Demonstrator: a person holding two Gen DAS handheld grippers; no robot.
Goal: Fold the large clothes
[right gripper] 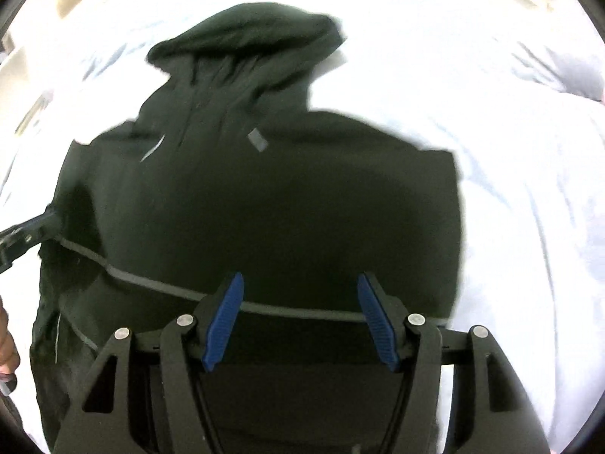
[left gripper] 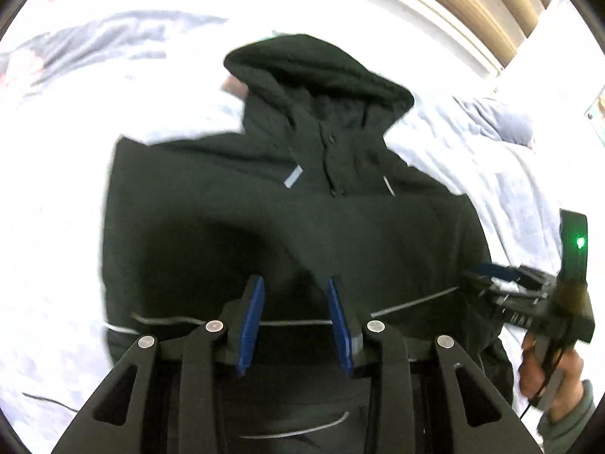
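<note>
A black hooded jacket (left gripper: 287, 208) lies spread flat on a white bed sheet (left gripper: 56, 227), hood (left gripper: 314, 72) at the far end, beyond both pairs of jaws.

Only the left wrist view shows the right gripper (left gripper: 487, 276) from outside: it reaches in from the right to the jacket's edge, level with the left jaws' tips, with a green light on its body and the person's hand (left gripper: 548, 374) wrapped around its handle, a grey-green cuff at the wrist. This view also shows a tan slatted headboard (left gripper: 480, 3) at the top right and a small pale tab (left gripper: 293, 178) beside the jacket's neck zip.

The right wrist view instead shows the left gripper (right gripper: 26, 234) as a dark bar coming in from the left edge, its tip at the jacket's side; its jaws cannot be made out there. A bit of a hand shows at the lower left rim.

The left gripper (left gripper: 295, 302) tilts steeply down over the jacket's lower half. Its blue pads (left gripper: 251, 325) stand a little apart, with nothing pinched; a thin grey piping line (left gripper: 295, 322) on the cloth runs across behind them.

The right gripper (right gripper: 300, 302) also points steeply down, its pads (right gripper: 223, 321) wider apart and bare, the same grey piping line (right gripper: 151, 283) passing beneath the gap. The jacket's right edge lies just right of these jaws.
</note>
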